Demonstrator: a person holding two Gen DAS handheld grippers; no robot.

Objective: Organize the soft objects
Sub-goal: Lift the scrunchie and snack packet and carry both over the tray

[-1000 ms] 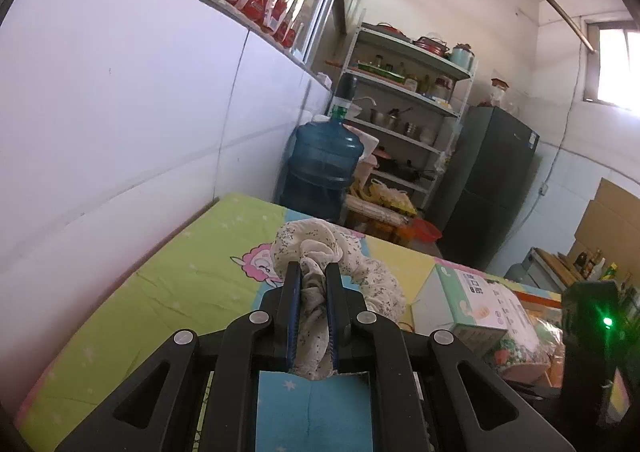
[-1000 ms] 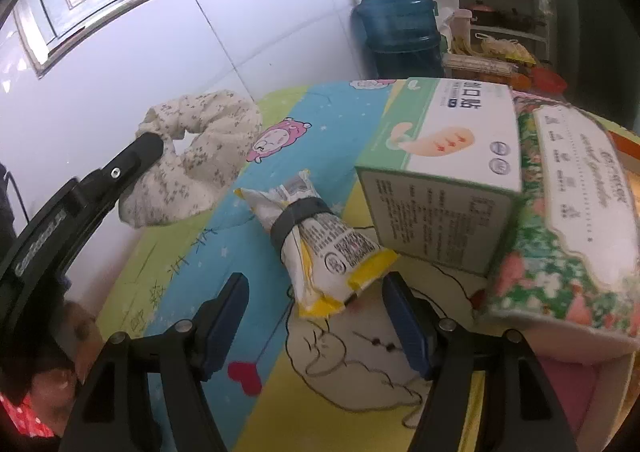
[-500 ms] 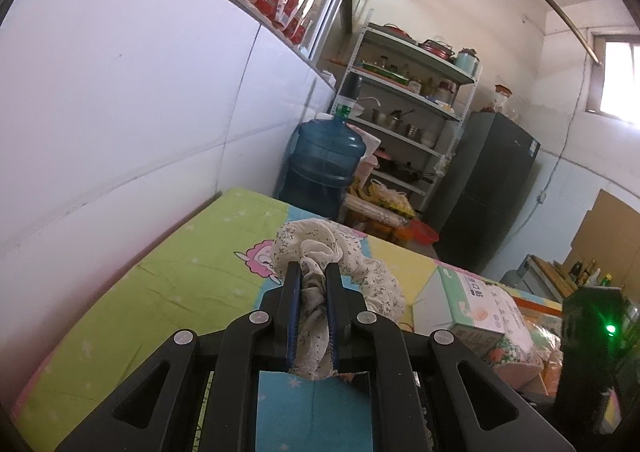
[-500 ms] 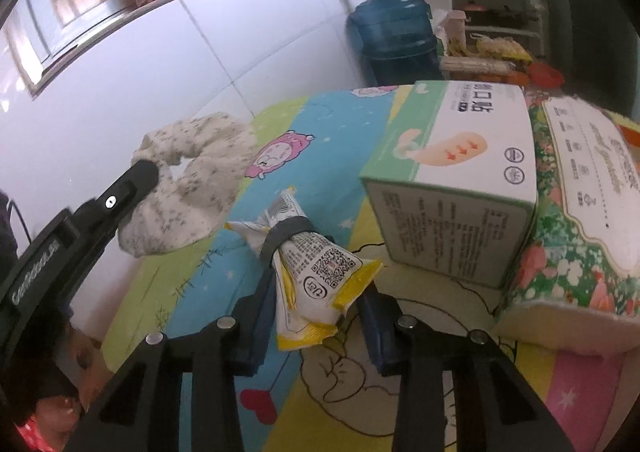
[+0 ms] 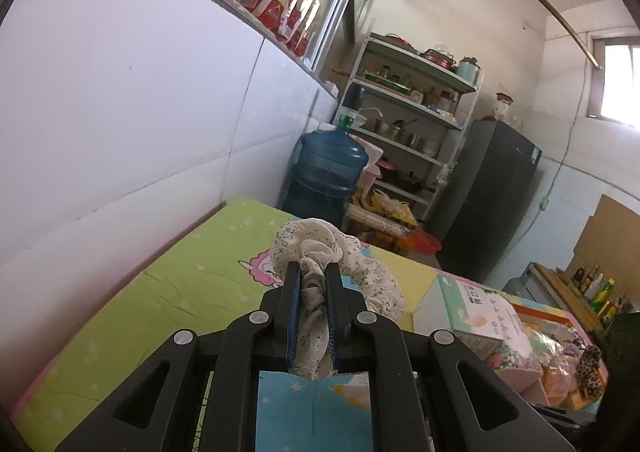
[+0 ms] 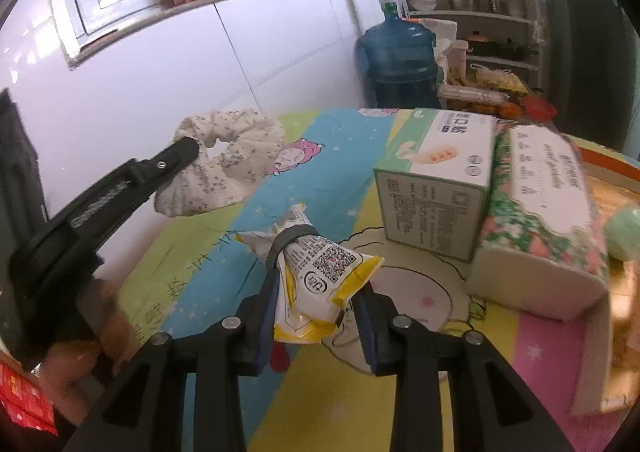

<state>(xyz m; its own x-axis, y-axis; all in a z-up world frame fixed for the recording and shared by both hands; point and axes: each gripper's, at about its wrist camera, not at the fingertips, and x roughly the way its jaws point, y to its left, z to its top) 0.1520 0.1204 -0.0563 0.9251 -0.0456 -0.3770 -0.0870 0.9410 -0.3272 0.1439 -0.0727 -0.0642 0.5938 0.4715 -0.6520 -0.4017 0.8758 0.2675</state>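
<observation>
Our left tongs [image 5: 311, 272] pinch the floral scrunchie [image 5: 340, 256] tight, lifting it clear of the table [image 5: 180, 284] for sorting. Our right tongs [image 6: 318, 292] squeeze the yellow snack packet [image 6: 320, 268], likely to move it aside.

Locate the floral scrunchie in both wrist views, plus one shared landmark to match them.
Left wrist: floral scrunchie sits at lower centre, pinched in the left gripper, bulging out beyond the fingertips.
Right wrist: the same scrunchie is at left of centre, held above the cartoon mat at the tip of the left gripper.
Shared landmark: the blue water jug by the wall.
</observation>
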